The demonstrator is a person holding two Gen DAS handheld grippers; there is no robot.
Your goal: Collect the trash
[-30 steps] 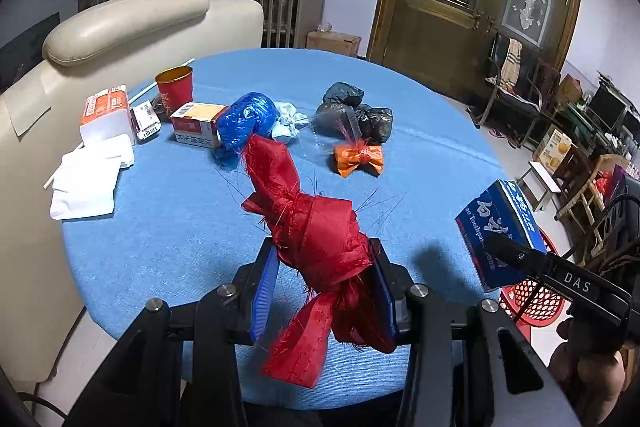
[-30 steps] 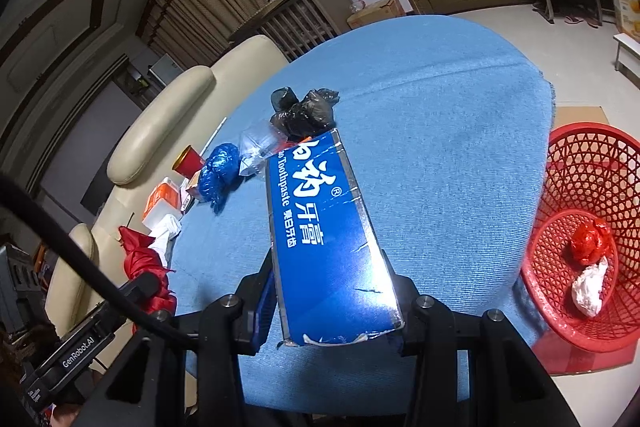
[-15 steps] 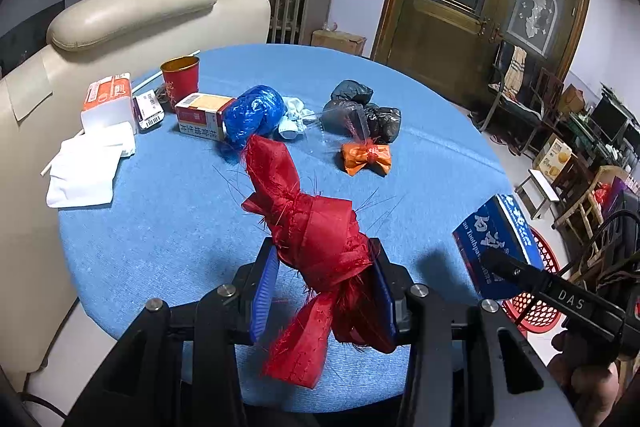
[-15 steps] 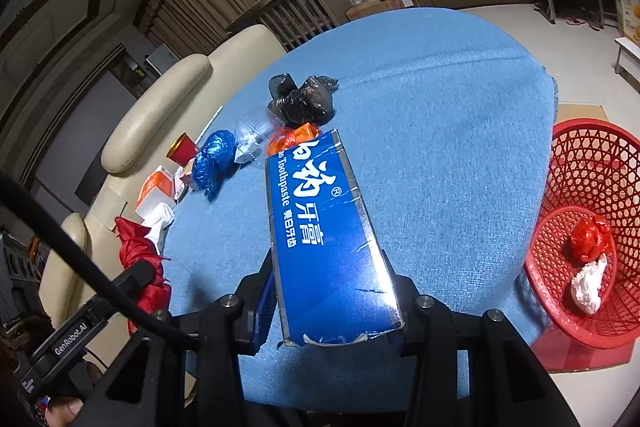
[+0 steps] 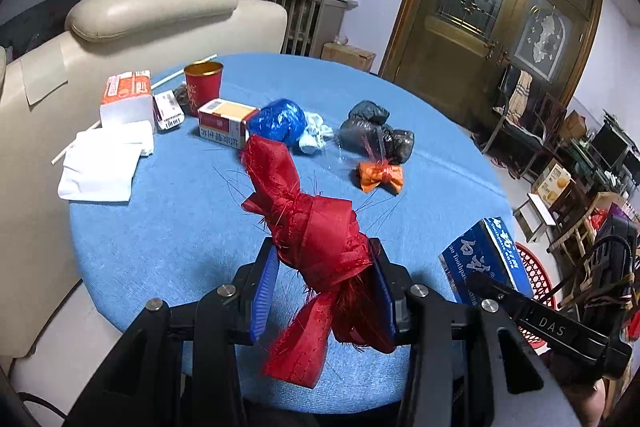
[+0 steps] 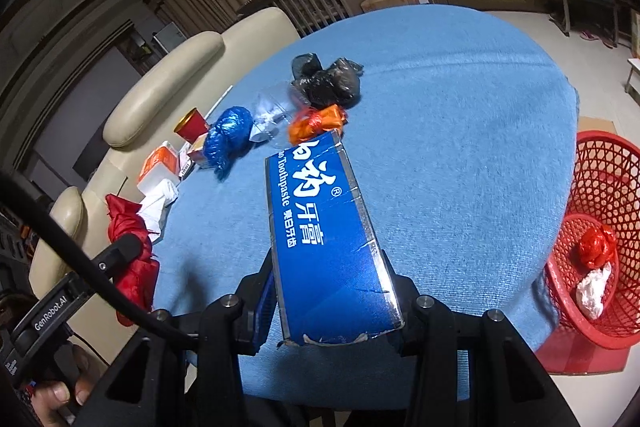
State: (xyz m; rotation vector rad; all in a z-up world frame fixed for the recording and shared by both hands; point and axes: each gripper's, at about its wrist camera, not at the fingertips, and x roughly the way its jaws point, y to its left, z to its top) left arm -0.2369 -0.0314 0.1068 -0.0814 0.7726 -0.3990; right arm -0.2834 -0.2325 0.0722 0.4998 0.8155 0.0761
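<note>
My left gripper (image 5: 324,291) is shut on a knotted red cloth scrap (image 5: 312,227), held above the near edge of the round blue table (image 5: 180,211). My right gripper (image 6: 334,291) is shut on a blue toothpaste box (image 6: 320,223), held above the table's near edge; the box also shows in the left wrist view (image 5: 486,259). A red mesh trash basket (image 6: 604,187) stands on the floor to the right, with a red wad and a white wad inside. On the table lie an orange wrapper (image 5: 380,177), black bags (image 5: 376,135) and a blue bag (image 5: 278,121).
At the table's far left are a red cup (image 5: 203,83), a small carton (image 5: 224,123), an orange-white tissue pack (image 5: 126,99) and white napkins (image 5: 104,167). A cream sofa (image 5: 120,27) stands behind the table. Chairs and boxes fill the room at right.
Both grippers have drawn slightly back and up from the table, each keeping its load. Objects on the table have not moved.
</note>
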